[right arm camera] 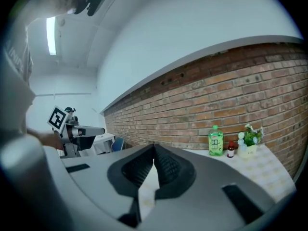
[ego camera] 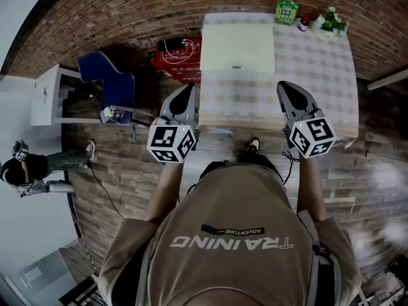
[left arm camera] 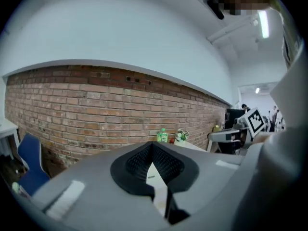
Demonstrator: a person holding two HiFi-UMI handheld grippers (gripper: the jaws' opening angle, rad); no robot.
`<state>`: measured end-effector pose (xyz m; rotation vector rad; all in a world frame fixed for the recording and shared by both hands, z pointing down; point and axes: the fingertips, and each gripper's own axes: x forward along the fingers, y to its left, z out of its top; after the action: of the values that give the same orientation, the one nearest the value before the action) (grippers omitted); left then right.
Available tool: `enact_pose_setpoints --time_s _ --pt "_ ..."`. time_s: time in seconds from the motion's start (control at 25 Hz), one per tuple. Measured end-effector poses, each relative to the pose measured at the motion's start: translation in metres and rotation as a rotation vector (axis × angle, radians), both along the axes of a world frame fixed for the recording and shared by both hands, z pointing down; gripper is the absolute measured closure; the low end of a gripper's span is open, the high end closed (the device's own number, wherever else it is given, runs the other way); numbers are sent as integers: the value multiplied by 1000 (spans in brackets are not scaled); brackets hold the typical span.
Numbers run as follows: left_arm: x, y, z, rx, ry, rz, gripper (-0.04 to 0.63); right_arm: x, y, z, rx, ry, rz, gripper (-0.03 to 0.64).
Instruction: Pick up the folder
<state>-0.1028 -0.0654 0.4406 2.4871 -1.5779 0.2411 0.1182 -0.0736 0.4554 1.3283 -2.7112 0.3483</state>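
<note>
The cream folder [ego camera: 237, 48] lies flat on the left half of a table with a checked cloth [ego camera: 319, 69], seen in the head view. My left gripper [ego camera: 189, 89] hovers at the table's near left corner, short of the folder. My right gripper [ego camera: 285, 87] hangs over the table's near edge, to the right of the folder. In both gripper views the ribbed pads meet, so the left gripper [left arm camera: 152, 149] and the right gripper [right arm camera: 154, 150] are shut with nothing between them. Each points roughly level towards the brick wall.
A green bottle [ego camera: 286, 8], a small red bottle [ego camera: 305, 23] and a potted plant [ego camera: 330, 21] stand at the table's far edge. To the left of the table are a red box [ego camera: 178, 56], a blue chair [ego camera: 108, 81] and a white cabinet [ego camera: 48, 94].
</note>
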Motion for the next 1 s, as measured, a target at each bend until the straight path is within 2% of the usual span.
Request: enact_pose_setpoints --time_s 0.08,0.16,0.44,0.64,0.84,1.0 --pt "4 -13 2 -30 57 -20 588 6 -17 6 -13 8 -21 607" --pt "7 -24 5 -50 72 -46 589 13 -34 17 -22 17 -44 607" --pt "8 -54 18 -89 14 -75 588 23 -68 47 -95 2 -55 607" --pt "14 -75 27 -98 -6 -20 588 17 -81 52 -115 24 -48 607" --pt "11 -106 42 -108 19 38 588 11 -94 45 -119 49 15 607" --pt "5 -137 37 -66 18 110 588 6 -109 42 -137 92 79 606"
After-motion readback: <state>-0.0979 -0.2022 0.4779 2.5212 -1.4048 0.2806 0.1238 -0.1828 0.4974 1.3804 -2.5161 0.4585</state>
